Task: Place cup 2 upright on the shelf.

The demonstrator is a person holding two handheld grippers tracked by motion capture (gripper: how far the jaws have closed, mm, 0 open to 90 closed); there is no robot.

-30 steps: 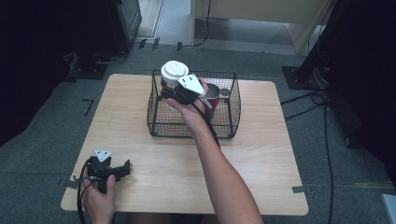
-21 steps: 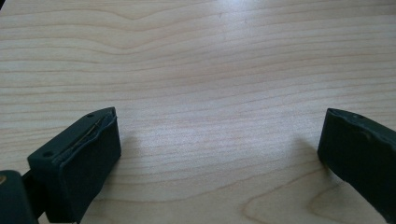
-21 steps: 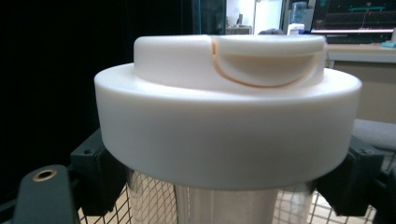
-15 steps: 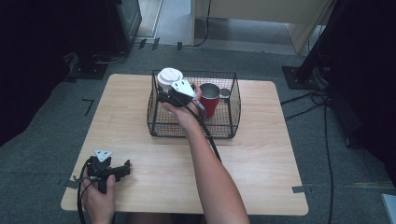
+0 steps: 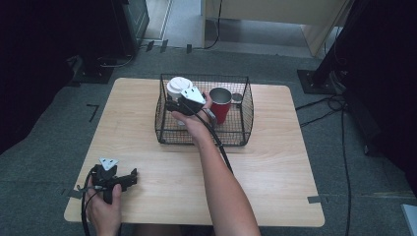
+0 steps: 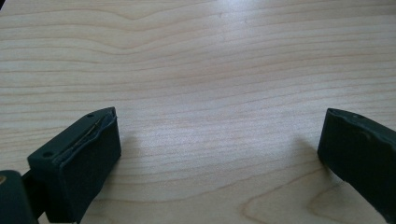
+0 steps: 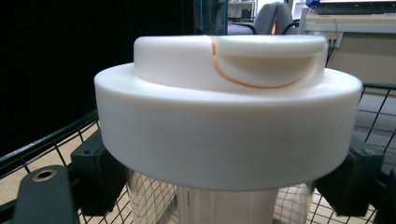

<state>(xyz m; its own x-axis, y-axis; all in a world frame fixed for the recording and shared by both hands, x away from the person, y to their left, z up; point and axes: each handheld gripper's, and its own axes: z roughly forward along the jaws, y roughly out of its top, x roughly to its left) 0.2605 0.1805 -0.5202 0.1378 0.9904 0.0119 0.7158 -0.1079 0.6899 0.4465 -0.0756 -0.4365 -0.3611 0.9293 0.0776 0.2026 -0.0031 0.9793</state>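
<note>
Worktop [image 5: 275,172] of pale wood, person's side nearest. Left tool [image 5: 129,179] lies low on it at the near left corner, held in a hand [image 5: 103,209], jaws spread wide with bare wood grain between them and nothing gripped; the left gripper view confirms the gap.

Farther on, the right forearm reaches to a black wire basket [image 5: 246,123] standing mid-worktop. Right tool [image 5: 172,105] sits inside the basket's left part, clenched on a clear tumbler [image 5: 178,91] with a white lid [image 7: 224,116]. In the right gripper view the black jaws press the clear wall just under the lid's rim, one on each side; cup upright, basket mesh visible through and below it.

Just right of that tool, in the same basket: a red cup [image 5: 220,104] with a metal rim, upright. Beyond it, at the basket's far right corner, a small grey round object [image 5: 236,98], too small to identify.
</note>
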